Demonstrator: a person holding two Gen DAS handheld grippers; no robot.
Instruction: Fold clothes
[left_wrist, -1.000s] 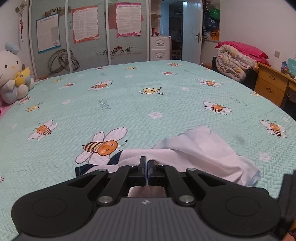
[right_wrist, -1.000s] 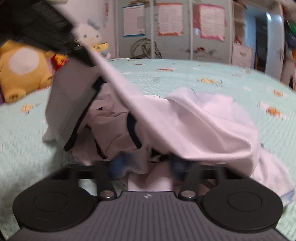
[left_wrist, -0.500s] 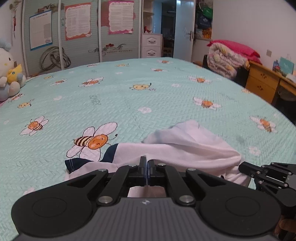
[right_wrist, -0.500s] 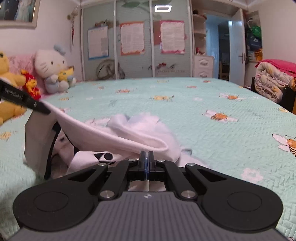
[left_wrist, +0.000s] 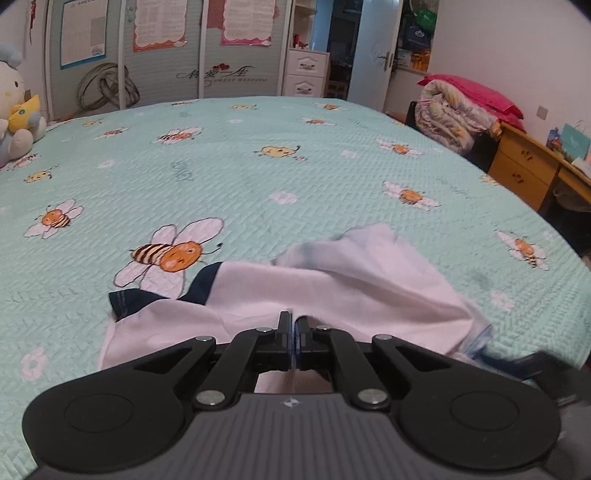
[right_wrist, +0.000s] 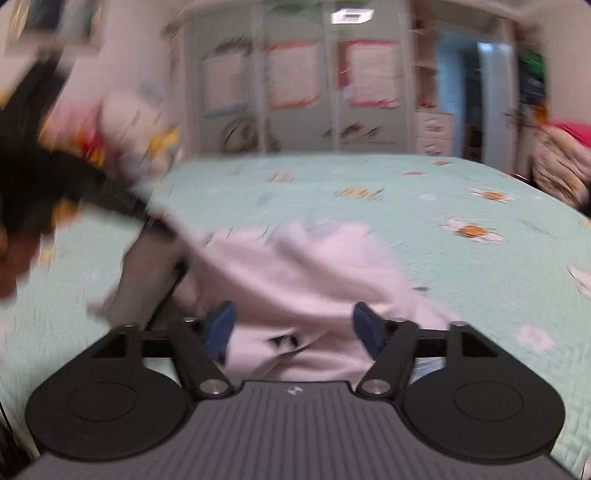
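The shirt (left_wrist: 332, 288) — white with navy trim — lies crumpled on the bed (left_wrist: 258, 166), not flat and not folded. The left gripper (left_wrist: 294, 332) has its fingers clenched on a fold of the near edge, cloth pinched between them. In the right wrist view that grip shows as a dark shape at upper left with cloth running taut and slanting down from it into the heap, so the left side is held above the bed.

The right gripper (right_wrist: 291, 325) has its 2 fingers spread wide, nothing between them but loose cloth lying just ahead and below; the picture is blurred with motion. The bulk of the shirt lies straight ahead of the right fingers and to the right of the left ones — so the right is the free hand, and nearest the slack edge.
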